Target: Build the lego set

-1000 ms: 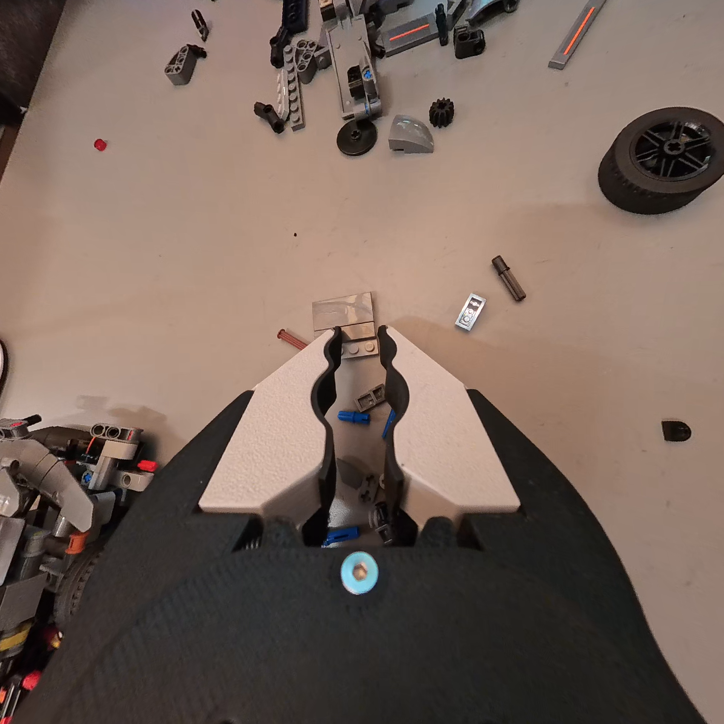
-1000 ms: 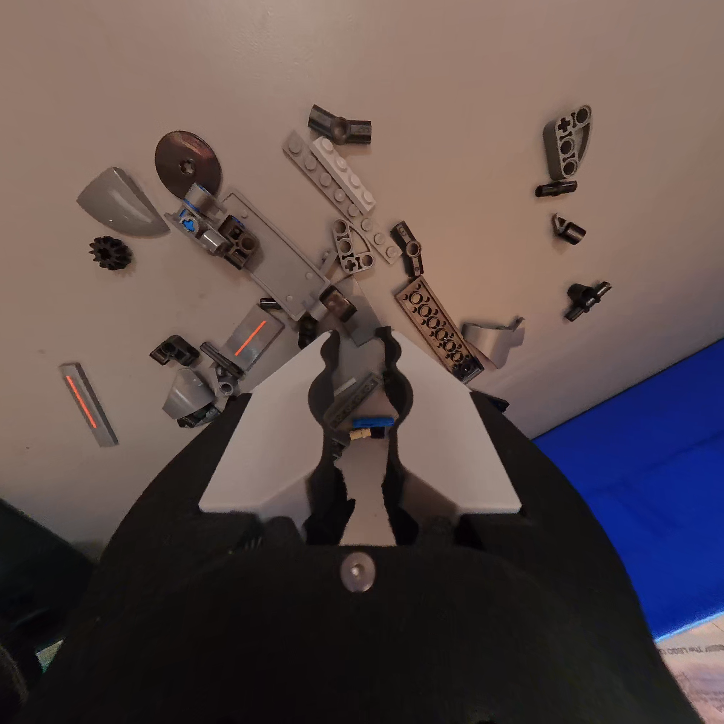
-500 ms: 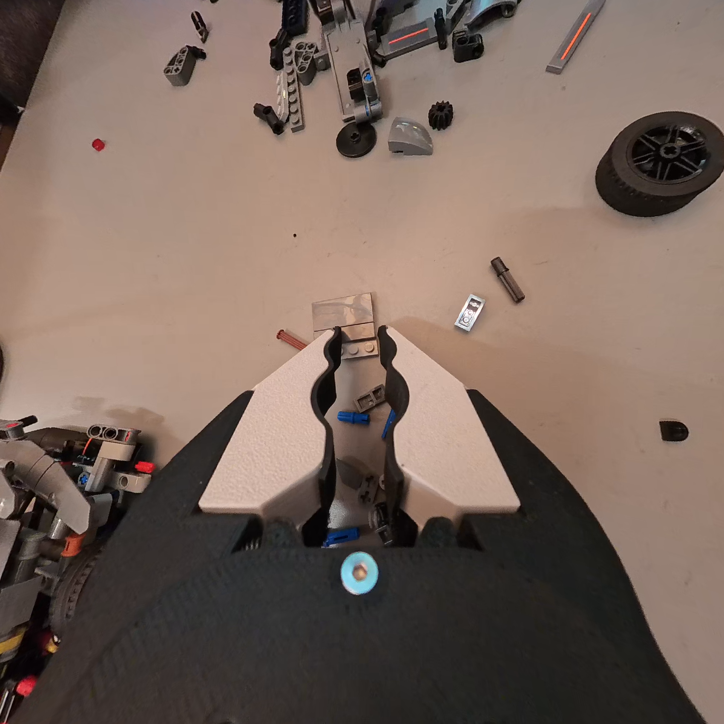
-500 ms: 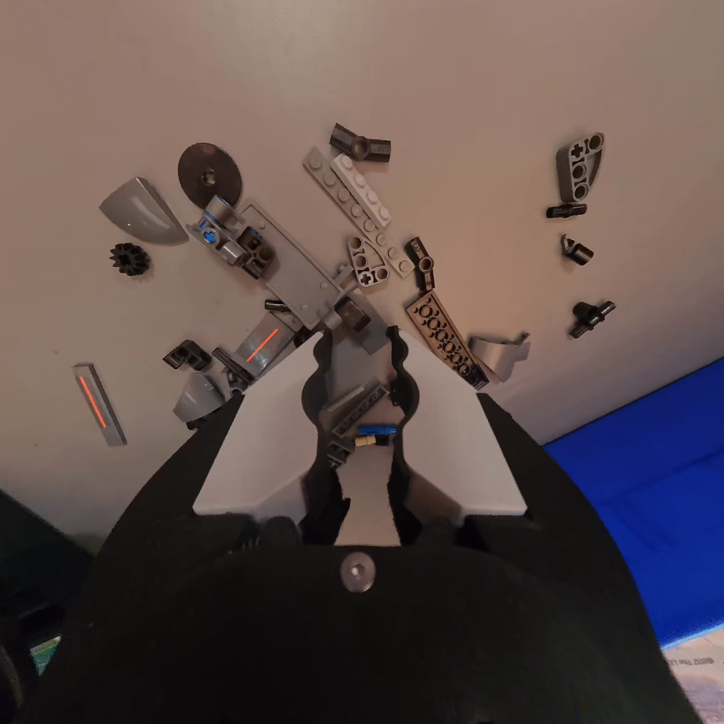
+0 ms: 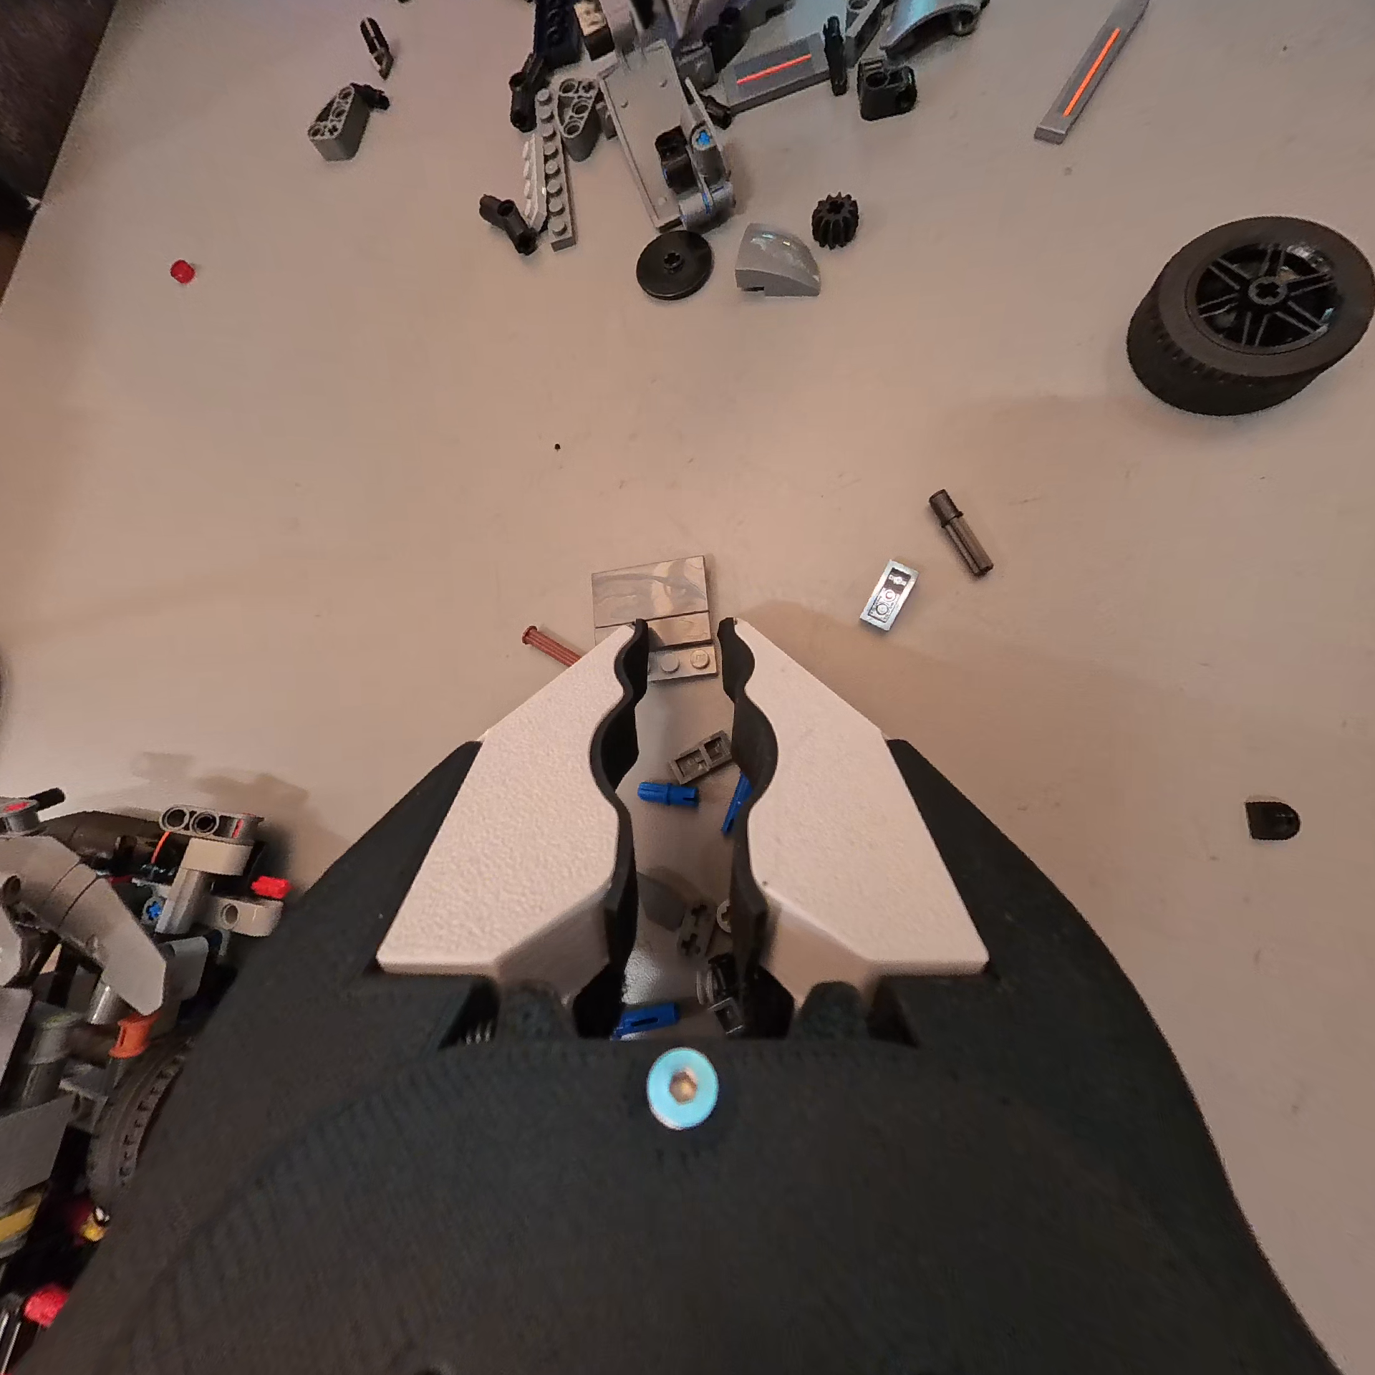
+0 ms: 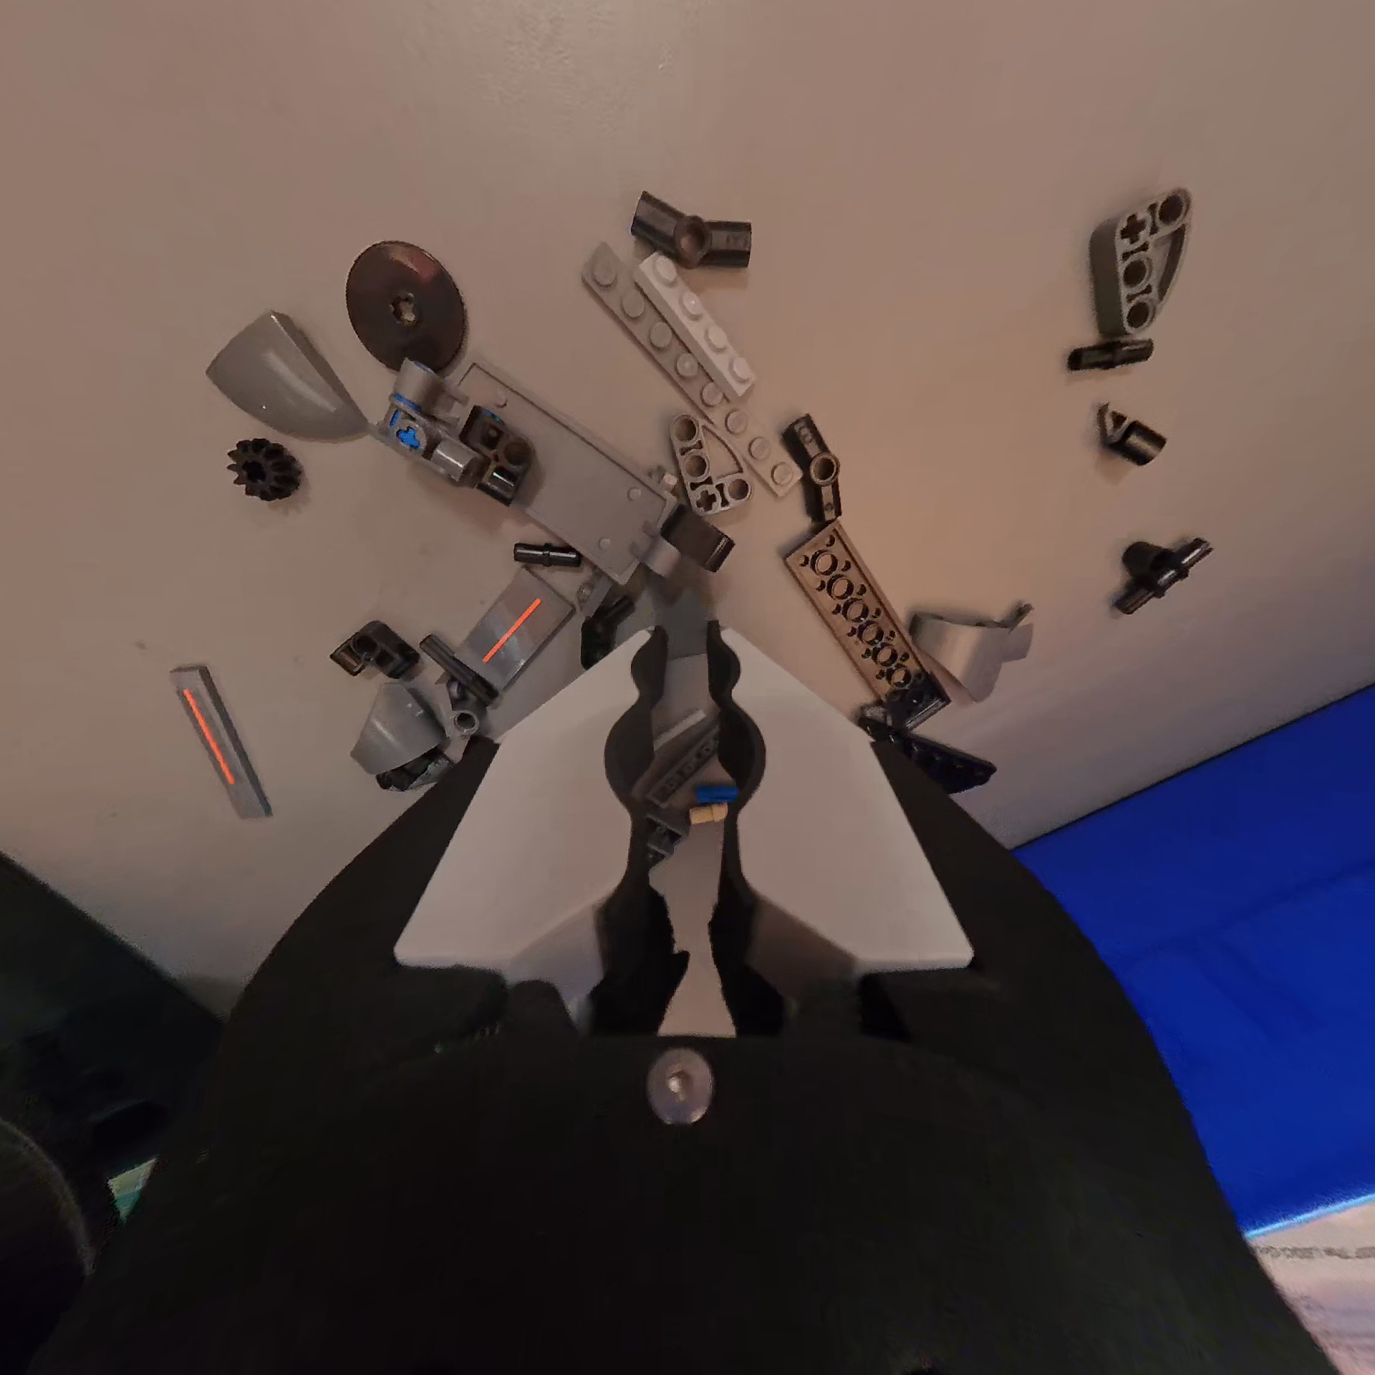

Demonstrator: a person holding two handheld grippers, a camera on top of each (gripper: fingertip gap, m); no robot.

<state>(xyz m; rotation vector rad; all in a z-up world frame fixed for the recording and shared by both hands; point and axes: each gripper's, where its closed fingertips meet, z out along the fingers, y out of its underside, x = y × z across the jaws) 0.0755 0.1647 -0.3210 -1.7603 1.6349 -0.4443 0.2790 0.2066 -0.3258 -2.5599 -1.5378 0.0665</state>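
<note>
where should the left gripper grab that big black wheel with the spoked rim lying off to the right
Judging by its pose, the big black rubber wheel lies almost flat, spoked hub up. Come from above and close the fingers across the outer tyre tread, on opposite sides. The left gripper looks too narrowly open now, so widen it first.

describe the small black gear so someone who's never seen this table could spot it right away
In the left wrist view, start at the big black wheel near the table's right edge and look left toward the pile of grey parts. The small black gear lies just beside the curved grey wedge. It is the only toothed, cog-shaped piece there.
</note>
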